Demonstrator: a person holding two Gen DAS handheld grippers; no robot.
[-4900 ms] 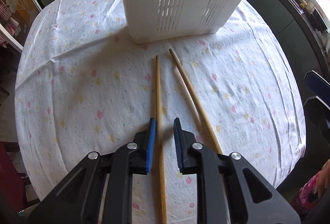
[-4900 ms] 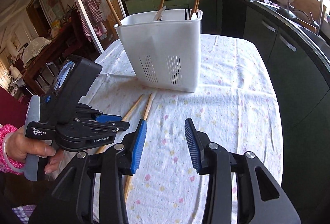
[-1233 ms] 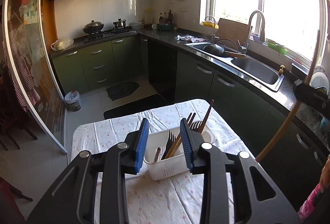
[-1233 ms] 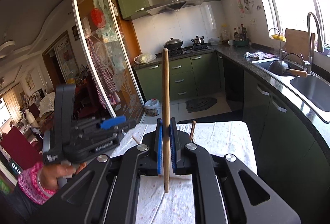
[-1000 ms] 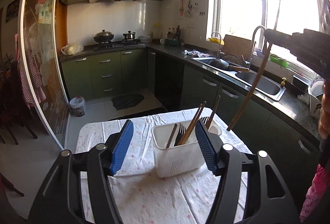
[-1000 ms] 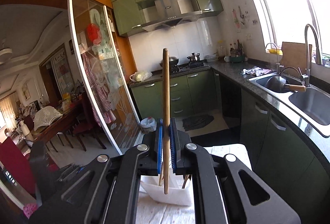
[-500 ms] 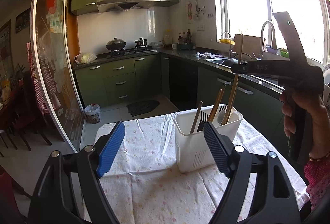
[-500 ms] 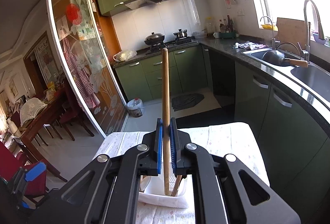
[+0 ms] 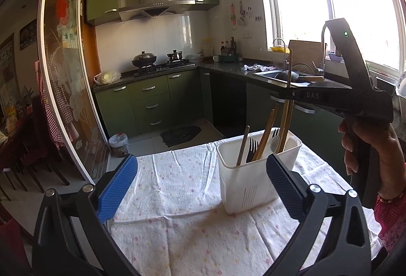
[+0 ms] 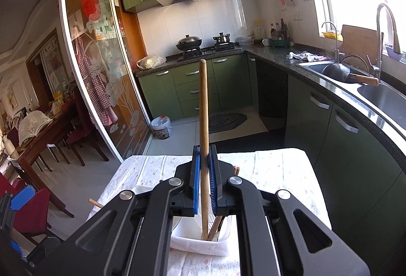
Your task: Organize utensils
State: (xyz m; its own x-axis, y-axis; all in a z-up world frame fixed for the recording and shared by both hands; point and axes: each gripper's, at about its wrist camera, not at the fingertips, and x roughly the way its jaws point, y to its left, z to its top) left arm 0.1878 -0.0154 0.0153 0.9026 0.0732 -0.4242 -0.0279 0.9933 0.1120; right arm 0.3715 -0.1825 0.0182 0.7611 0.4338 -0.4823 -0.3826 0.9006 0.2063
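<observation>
Holding a wooden chopstick (image 10: 203,108) straight up and down, the right gripper (image 10: 204,174) has its two blue pads pressed tight on the stick's sides. It grips the stick near the middle, so a long part pokes up above the pads and the lower part hangs down below them. Holding it upright like this looks like the way to drop it in end first. The bottom tip of the stick is already down inside the white utensil holder (image 10: 195,245), which sits right under this gripper. Seen from the left side, the same chopstick (image 9: 286,121) stands in the back right part of the utensil holder (image 9: 250,182), next to other wooden chopsticks (image 9: 265,133), a dark fork (image 9: 253,147) and a white spoon (image 9: 275,142). I think the next thing is just to let go so the stick can rest with the others. The left gripper (image 9: 200,179) is wide open and holds nothing. It hangs back above the near side of the table, and the holder shows between its blue pads but farther away. It seems to be waiting out of the way. The holder stands on a white tablecloth (image 9: 177,187) with tiny flowers. Behind the table are green kitchen cabinets (image 9: 149,103) and a sink (image 10: 380,95) under a bright window.
</observation>
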